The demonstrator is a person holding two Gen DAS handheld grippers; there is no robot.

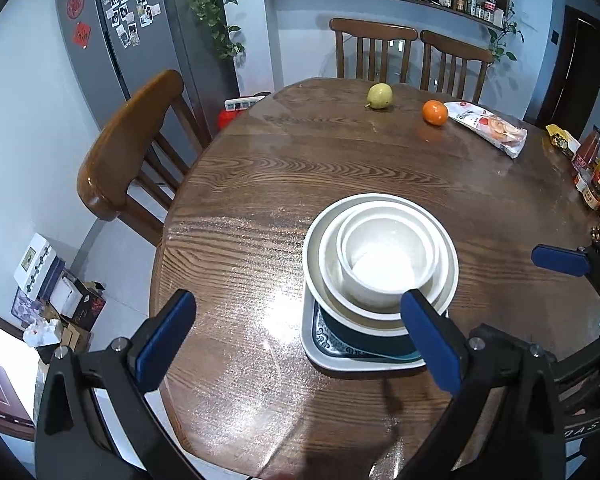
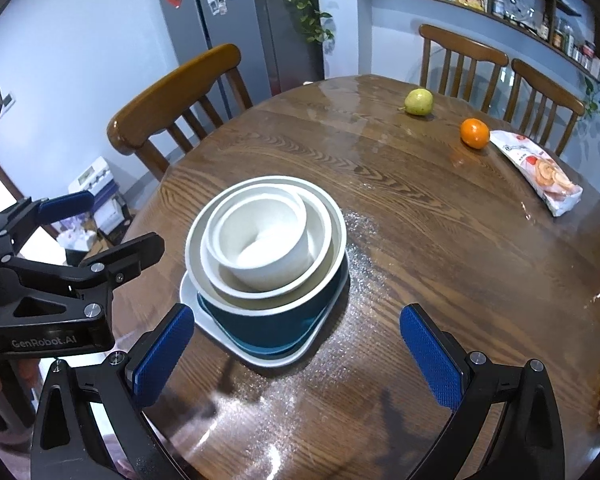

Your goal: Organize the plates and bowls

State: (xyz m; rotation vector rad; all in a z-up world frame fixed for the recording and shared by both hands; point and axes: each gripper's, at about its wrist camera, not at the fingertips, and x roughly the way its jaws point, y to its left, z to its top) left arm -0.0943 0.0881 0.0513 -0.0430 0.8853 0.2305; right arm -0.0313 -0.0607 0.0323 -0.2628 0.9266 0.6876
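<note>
From the left wrist camera, the stack of bowls (image 1: pixel 380 256) sits on a square white plate (image 1: pixel 324 356) on the round wooden table (image 1: pixel 260 160). The left gripper (image 1: pixel 300 344) has its jaws wide apart, with nothing between them. The stack lies ahead and to the right, so close that the right blue pad covers its near rim. Whether the pad touches it, I cannot tell. The other gripper's blue pad shows at the far right edge.

From the right wrist camera, the right gripper (image 2: pixel 296 356) also has its jaws wide apart and holds nothing. The stack (image 2: pixel 266 240) lies ahead and a little to the left, just past the left pad. A small white bowl sits inside a bigger one, inside a blue bowl (image 2: pixel 268 320). I think the stacking looks done. Both grippers are about equally near.
</note>
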